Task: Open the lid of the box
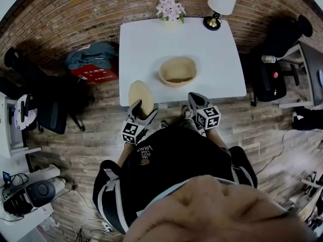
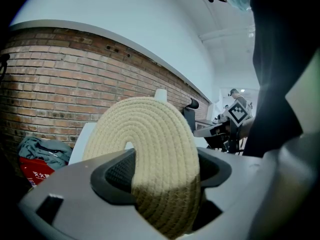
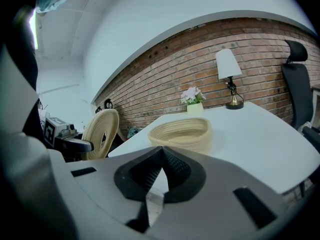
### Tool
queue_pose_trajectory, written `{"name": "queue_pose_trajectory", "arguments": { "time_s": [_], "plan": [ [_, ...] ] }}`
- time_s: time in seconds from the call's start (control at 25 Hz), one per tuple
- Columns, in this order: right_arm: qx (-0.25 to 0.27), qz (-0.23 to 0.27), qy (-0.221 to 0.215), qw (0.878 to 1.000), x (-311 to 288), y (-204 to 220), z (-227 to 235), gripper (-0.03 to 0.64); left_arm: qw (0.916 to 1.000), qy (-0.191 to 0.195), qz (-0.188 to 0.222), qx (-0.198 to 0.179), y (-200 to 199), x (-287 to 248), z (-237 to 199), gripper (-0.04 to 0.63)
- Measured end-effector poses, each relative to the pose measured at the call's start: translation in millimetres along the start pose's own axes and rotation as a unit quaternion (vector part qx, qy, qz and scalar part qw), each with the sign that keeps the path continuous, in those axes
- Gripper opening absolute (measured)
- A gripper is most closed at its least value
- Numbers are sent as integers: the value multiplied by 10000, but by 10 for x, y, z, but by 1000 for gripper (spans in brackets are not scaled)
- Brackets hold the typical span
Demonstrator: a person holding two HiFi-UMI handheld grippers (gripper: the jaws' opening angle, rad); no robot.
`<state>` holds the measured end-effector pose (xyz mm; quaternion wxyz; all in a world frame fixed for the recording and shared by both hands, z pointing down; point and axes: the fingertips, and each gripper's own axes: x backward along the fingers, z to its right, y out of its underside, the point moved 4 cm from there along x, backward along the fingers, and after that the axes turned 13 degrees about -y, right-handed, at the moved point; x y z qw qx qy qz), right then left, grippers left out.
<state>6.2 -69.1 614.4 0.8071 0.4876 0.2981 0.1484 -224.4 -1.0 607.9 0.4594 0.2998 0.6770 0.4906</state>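
Observation:
The box is a round woven basket that stands open in the middle of the white table; it also shows in the right gripper view as the basket. Its flat coiled-rope lid is held on edge over the table's near left corner, apart from the basket. My left gripper is shut on the lid, a pad on each face. My right gripper hovers at the table's near edge, its jaws shut with nothing between them. From there the lid shows to the left.
A lamp and a pot of pink flowers stand at the table's far edge. Left of the table a red bag with clothes lies on the floor. Dark office chairs stand to the right. A brick wall runs behind.

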Motion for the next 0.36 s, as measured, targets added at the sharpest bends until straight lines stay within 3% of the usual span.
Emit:
{"name": "queue_pose_trajectory", "arguments": {
  "time_s": [0.36],
  "plan": [
    [96, -54, -66, 9999, -4, -18, 18, 3, 10000, -46, 26, -3, -14, -8, 24, 350]
  ]
}}
